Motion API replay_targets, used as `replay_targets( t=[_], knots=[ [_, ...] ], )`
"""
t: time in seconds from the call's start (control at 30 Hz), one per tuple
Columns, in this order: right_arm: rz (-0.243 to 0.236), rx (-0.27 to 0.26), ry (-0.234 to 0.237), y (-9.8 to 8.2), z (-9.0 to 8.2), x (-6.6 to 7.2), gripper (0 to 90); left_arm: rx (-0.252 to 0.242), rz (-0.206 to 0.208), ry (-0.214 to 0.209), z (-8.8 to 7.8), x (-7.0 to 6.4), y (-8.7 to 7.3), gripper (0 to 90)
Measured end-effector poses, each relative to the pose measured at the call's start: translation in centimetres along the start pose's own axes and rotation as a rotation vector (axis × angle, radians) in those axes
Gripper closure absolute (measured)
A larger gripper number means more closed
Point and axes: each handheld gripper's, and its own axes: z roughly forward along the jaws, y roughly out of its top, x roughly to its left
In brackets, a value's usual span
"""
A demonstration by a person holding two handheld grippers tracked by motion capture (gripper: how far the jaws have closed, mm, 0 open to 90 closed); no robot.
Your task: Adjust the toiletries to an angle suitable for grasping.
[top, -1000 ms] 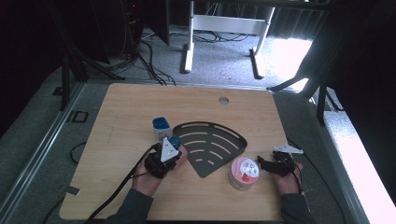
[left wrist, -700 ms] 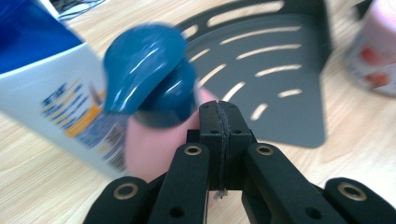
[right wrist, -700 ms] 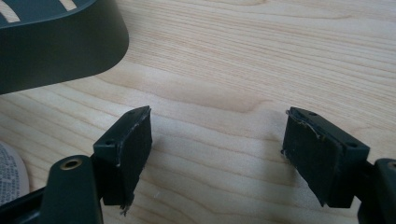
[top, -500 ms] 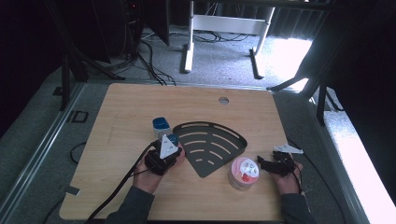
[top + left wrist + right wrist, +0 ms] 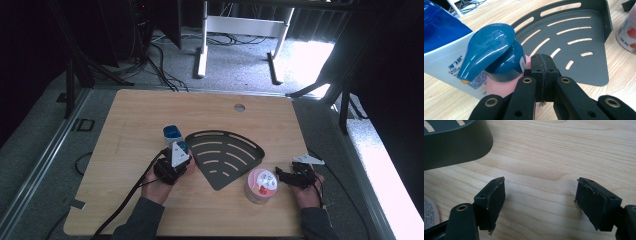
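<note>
My left gripper [image 5: 542, 60] is shut, its two black pads pressed flat together with nothing between them. Just to its left stands a small bottle with a glossy blue flip cap [image 5: 489, 50] and a pink body below it. Beside that is a white bottle with a blue top [image 5: 444, 42]. In the high view the left gripper [image 5: 176, 155] sits at the left edge of a dark slotted fan-shaped rack [image 5: 225, 155], near the blue-topped bottle [image 5: 171, 132]. My right gripper [image 5: 540, 195] is open over bare wood, right of a round pink-lidded jar [image 5: 261, 184].
The wooden table [image 5: 150, 110] has a round hole near its far edge [image 5: 239, 107]. The rack's raised rim [image 5: 454, 147] lies close ahead of the right gripper. Cables trail from both grippers toward the near edge. Table legs and cables lie on the floor beyond.
The left gripper has crept slightly away from the person, toward the bottles. The right gripper has stayed in place.
</note>
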Motion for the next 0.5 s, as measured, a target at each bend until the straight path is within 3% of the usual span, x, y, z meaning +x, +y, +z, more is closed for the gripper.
replay_targets(
  t=[0.33,0.5],
  knots=[
    [-0.001,0.001,0.001,0.04,0.04,-0.01,23.2,-0.019,-0.014,-0.027,0.66,0.78,-0.05,89.7],
    [-0.002,0.001,0.001,0.04,0.04,-0.01,23.2,-0.008,-0.013,-0.019,1.01,1.02,-0.15,89.7]
  ],
)
